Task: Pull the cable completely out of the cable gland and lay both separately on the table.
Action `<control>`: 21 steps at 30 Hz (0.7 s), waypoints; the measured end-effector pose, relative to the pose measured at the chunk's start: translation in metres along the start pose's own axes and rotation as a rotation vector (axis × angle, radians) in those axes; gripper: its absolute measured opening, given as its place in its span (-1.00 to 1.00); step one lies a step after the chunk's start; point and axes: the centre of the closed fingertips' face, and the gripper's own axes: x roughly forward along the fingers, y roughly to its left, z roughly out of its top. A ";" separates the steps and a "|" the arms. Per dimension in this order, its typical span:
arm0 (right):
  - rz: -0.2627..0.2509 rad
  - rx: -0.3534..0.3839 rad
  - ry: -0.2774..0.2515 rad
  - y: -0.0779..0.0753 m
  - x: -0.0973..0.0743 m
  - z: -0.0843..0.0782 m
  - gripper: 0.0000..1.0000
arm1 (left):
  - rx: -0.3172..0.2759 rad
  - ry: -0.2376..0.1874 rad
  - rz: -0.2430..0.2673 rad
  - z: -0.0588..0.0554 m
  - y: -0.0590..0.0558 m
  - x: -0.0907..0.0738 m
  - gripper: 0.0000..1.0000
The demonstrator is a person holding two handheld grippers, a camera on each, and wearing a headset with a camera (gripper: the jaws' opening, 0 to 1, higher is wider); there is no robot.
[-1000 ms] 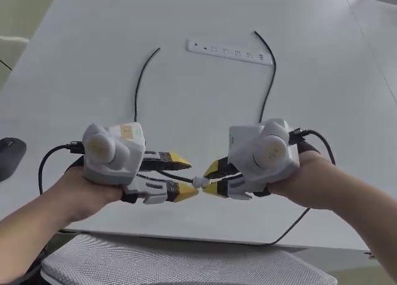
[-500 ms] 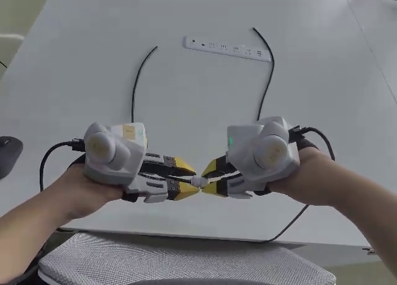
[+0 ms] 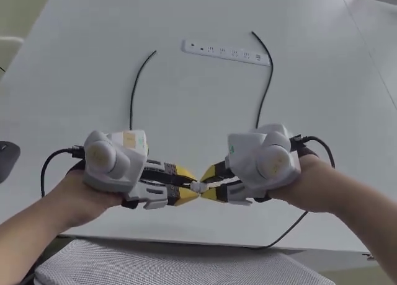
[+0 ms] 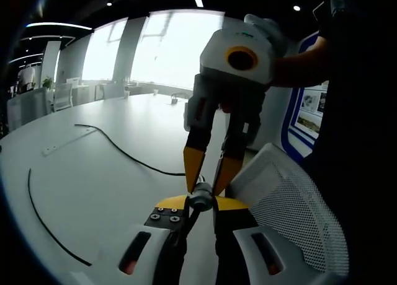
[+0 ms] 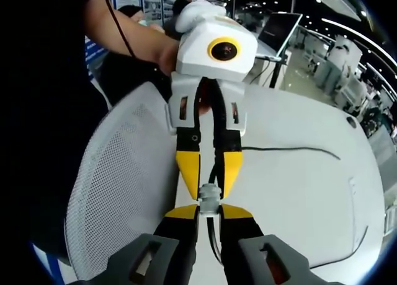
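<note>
Surface [image 3: 186,111] is a big white one, with a power strip [image 3: 226,51] and a loose black lead [image 3: 133,90] lying well off at the far side and a mesh chair back [image 3: 155,266] at the near edge. Both grippers meet tip to tip over that near edge. The left gripper [image 3: 188,186] is pinched nearly closed on the black cable [image 5: 214,167] right beside the cable gland [image 3: 197,188], and the right gripper [image 3: 208,184] is clamped on the little white gland itself, so the cable's threaded through it, both held up off the surface.

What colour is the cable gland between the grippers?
The small cable gland is light grey; right gripper view shows it best.
</note>
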 end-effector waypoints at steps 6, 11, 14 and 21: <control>0.007 0.020 -0.023 0.000 -0.003 0.002 -0.84 | 0.015 0.001 -0.003 0.003 -0.001 -0.001 -0.70; 0.035 0.126 -0.085 -0.001 -0.009 0.004 -0.81 | 0.010 -0.012 -0.003 0.009 0.000 -0.003 -0.70; 0.057 0.214 -0.151 -0.004 -0.016 0.005 -0.77 | 0.019 -0.010 0.000 0.010 -0.001 -0.003 -0.70; 0.189 0.477 -0.303 -0.002 -0.025 0.005 -0.61 | 0.022 -0.010 0.000 0.014 -0.001 -0.003 -0.70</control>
